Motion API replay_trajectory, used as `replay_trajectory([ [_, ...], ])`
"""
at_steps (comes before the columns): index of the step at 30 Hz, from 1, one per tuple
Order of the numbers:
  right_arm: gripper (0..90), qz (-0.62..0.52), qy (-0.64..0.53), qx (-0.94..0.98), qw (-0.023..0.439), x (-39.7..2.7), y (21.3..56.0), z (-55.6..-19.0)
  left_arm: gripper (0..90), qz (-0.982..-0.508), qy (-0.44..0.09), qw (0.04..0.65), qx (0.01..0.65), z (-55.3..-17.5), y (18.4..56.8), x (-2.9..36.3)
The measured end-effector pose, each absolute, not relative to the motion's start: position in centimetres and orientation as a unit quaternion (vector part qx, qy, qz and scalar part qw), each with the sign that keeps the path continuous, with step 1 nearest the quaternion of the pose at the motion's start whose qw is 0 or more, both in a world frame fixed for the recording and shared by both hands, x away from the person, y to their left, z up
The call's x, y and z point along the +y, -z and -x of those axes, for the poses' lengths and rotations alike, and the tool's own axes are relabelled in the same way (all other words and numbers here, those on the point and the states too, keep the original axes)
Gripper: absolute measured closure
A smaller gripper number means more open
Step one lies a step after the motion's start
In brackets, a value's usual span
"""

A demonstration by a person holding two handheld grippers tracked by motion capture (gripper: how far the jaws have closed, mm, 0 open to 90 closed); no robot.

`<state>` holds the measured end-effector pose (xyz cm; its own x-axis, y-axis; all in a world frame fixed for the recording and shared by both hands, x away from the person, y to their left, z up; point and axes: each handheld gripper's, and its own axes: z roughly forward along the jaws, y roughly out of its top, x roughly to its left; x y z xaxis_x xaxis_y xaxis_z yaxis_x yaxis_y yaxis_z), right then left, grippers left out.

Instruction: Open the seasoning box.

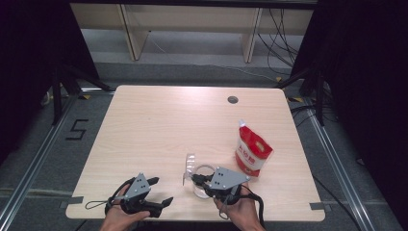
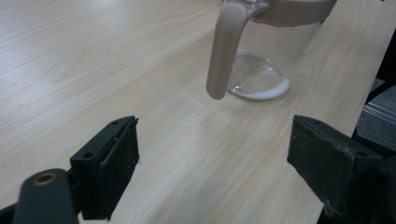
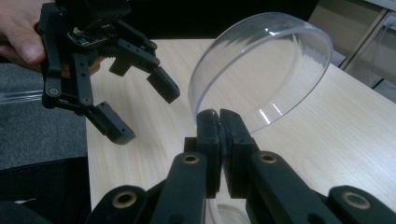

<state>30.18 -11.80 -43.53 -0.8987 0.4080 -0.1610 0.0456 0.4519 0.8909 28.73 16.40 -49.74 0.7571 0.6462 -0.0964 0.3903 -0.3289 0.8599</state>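
A clear jug [image 1: 201,182] with a beige handle [image 2: 224,51] and beige rim stands near the table's front edge; a thin white rim shows at its base [image 2: 261,88]. Its clear round lid [image 3: 266,65] stands tilted up, and my right gripper [image 3: 219,116] is shut on the lid's edge. From above, that right gripper [image 1: 196,179] sits over the jug. My left gripper [image 1: 161,191] is at the front left, open and holding nothing, its jaws [image 2: 215,140] pointed at the jug's handle a short way off. It also faces me in the right gripper view, left gripper [image 3: 144,112].
A red and white pouch [image 1: 252,151] stands upright just right of the jug. A round cable hole [image 1: 233,99] lies at the back right of the wooden table [image 1: 159,120]. Dark curtains and floor rails flank the table.
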Motion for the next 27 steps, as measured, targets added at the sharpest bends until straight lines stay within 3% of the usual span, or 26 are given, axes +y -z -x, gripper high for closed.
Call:
replay_trajectory([
  [10,85.1,-0.14,-0.511,0.827,0.187,-12.3,43.1,-30.1,16.0,-0.801,-0.143,0.484,0.322,-28.8,49.6,16.7],
  [13,77.5,-0.159,-0.511,0.823,0.19,-13.5,43.0,-30.2,16.0,-0.804,-0.145,0.482,0.316,-29.0,49.6,16.8],
  [27,59.9,-0.214,-0.506,0.814,0.189,-18.3,43.8,-30.2,16.1,-0.803,-0.132,0.48,0.327,-28.9,49.7,16.8],
])
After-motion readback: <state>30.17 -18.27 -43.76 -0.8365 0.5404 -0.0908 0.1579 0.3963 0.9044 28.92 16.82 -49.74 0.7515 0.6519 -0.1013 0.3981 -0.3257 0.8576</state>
